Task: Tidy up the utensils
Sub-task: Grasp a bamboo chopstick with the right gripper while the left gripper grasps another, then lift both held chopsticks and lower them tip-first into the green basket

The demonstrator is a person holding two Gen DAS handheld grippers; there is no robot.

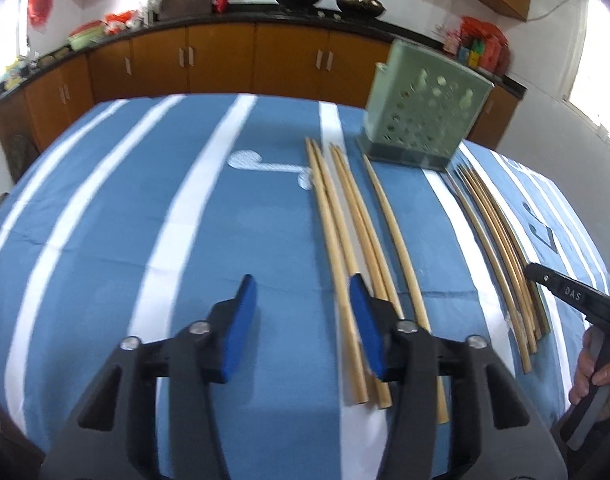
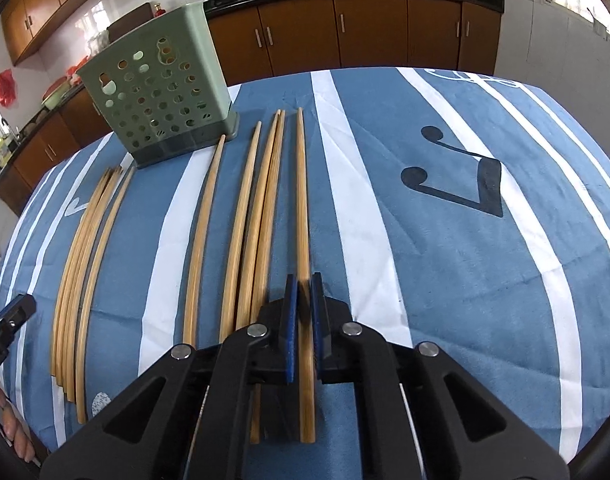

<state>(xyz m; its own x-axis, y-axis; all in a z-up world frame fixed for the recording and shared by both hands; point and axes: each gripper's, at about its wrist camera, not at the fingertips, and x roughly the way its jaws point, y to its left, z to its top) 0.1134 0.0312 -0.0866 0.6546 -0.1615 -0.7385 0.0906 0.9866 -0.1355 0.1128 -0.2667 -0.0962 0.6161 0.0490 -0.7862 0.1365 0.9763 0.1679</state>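
Note:
Several wooden chopsticks lie lengthwise on a blue-and-white striped cloth (image 2: 465,272). My right gripper (image 2: 303,300) is shut on the rightmost chopstick (image 2: 301,200), which runs between its blue pads. A loose group (image 2: 257,220) lies just left of it and a tight bundle (image 2: 81,264) lies further left. My left gripper (image 1: 305,320) stands open low over the cloth. The leftmost chopstick (image 1: 337,240) of its group passes just inside the right pad, and the left pad is clear of it. A green perforated utensil holder (image 1: 421,120) (image 2: 161,88) stands upright behind the chopsticks.
One finger (image 1: 565,292) of the right gripper and the hand (image 1: 597,372) holding it show at the right edge, beside the second chopstick bundle (image 1: 501,240). Brown cabinets (image 1: 225,60) and a dark counter with woks run behind the table. The cloth bears music-note prints (image 2: 457,184).

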